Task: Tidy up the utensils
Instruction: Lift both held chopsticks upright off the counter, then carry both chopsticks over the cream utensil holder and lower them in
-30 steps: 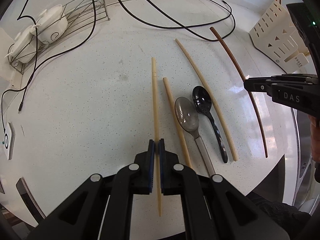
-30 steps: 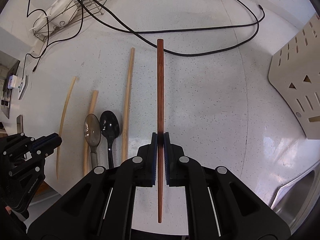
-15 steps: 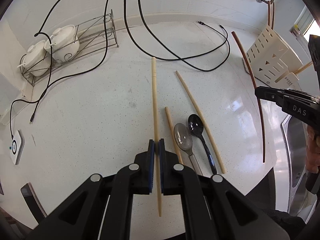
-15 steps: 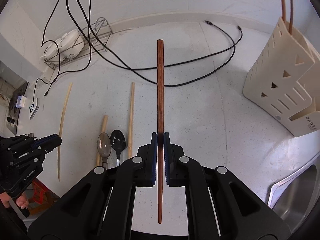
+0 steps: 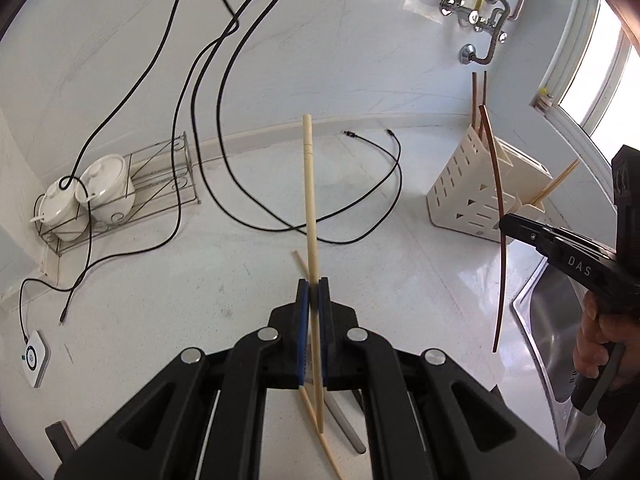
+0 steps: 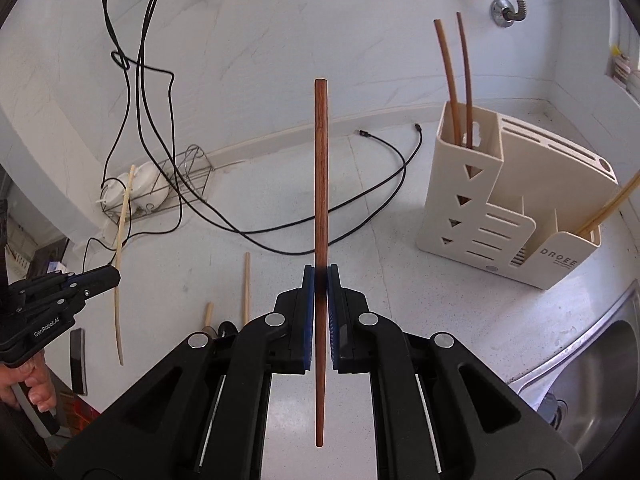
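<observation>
My left gripper is shut on a pale wooden chopstick, held well above the white counter. My right gripper is shut on a dark brown chopstick, also raised. The cream utensil holder stands to the right, with two brown chopsticks in its tall compartment and a pale one in a low one. More pale chopsticks and two spoons lie on the counter, mostly hidden behind the grippers. The right gripper also shows in the left wrist view.
Black cables trail across the counter and hang down the wall. A wire rack with white lidded pots sits at the back left. A steel sink lies at the right, taps above. A small white device lies at the left edge.
Both grippers have risen and tilted up with their chopsticks. The wall, taps and holder have come into view; the counter utensils have dropped low behind the grippers.
</observation>
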{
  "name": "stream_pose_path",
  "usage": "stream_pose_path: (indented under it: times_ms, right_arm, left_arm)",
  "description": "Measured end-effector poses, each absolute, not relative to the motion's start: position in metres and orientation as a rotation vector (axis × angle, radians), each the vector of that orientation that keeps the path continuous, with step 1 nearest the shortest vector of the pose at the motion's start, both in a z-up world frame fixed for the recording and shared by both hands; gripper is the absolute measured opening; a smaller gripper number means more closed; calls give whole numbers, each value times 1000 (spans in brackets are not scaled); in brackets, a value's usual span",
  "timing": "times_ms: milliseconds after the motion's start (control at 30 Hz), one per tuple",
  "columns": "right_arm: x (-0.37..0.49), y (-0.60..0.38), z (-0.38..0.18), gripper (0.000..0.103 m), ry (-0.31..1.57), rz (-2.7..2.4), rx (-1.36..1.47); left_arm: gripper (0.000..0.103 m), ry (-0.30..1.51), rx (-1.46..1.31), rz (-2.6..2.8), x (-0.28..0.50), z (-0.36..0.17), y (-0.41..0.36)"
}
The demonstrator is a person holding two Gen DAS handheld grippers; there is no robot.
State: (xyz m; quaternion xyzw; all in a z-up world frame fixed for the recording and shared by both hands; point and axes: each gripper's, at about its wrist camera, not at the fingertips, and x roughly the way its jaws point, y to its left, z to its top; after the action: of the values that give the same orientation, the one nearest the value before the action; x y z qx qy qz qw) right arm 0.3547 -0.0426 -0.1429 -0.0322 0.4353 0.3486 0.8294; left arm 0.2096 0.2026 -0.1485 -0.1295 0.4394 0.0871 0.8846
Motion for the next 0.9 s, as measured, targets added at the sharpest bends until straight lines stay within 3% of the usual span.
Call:
stream_pose_path:
  times_ms: [300,900]
  right_arm:
    - [370,-89,-104,6,716,646,0]
    - [438,-197,-81,6,406,477,146]
  left_arm:
    - [4,717,-183,81,253,-102,157]
    - [4,349,-173,-83,347,-51,94]
